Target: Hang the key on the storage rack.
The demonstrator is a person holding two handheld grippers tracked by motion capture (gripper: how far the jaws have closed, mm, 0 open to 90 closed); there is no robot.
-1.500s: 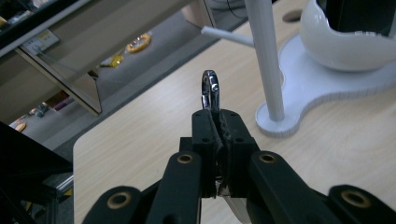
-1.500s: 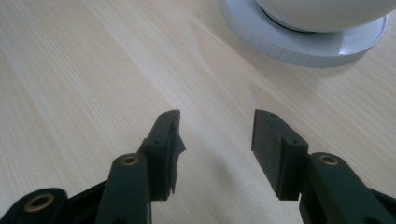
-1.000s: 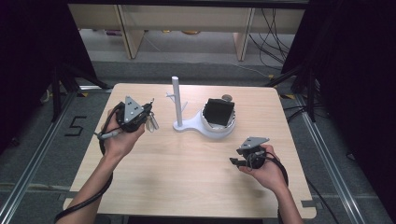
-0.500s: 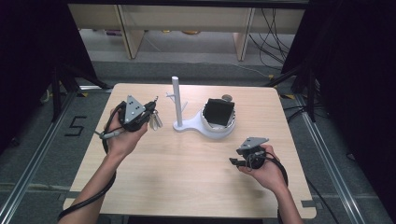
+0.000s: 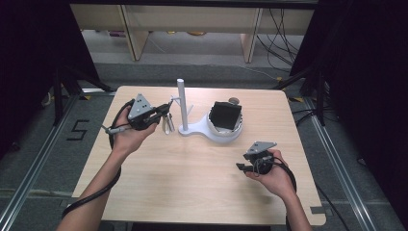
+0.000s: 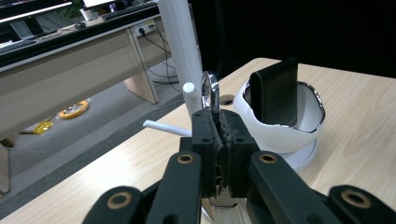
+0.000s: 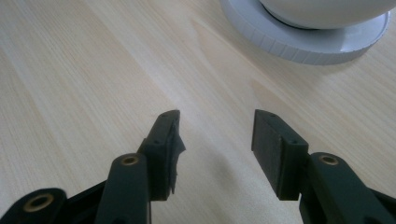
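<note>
Left gripper [image 5: 162,111], held above the table's [image 5: 183,187] left rear part, has its jaws pinched together on a small metal thing that looks like a set of keys on a ring [image 5: 168,123]. In the left gripper view the shiny ring [image 6: 210,91] stands up edge-on out of the clamped pads, while in the high view the keys hang below the jaws, long axis roughly straight down toward the tabletop. They look silvery and slim; how many there are is too small to tell. They hang just beside the white stand [image 5: 184,126], on its left, near its upright post [image 5: 181,101] and the short pegs that stick out of it. One thin white peg [image 6: 163,128] juts out level, just left of the gripper's pads in its own view.

Right gripper [image 5: 242,167] sits low over the table's right front part, well apart from the stand. Its jaws stand wide apart with only bare wood between them, and the pads [image 7: 166,140] grip nothing.

The stand's round white base widens to the right into a white bowl [image 5: 226,132] with a shiny rim. A black, flat, boxy object [image 5: 226,115] stands upright inside the bowl, leaning slightly.
</note>
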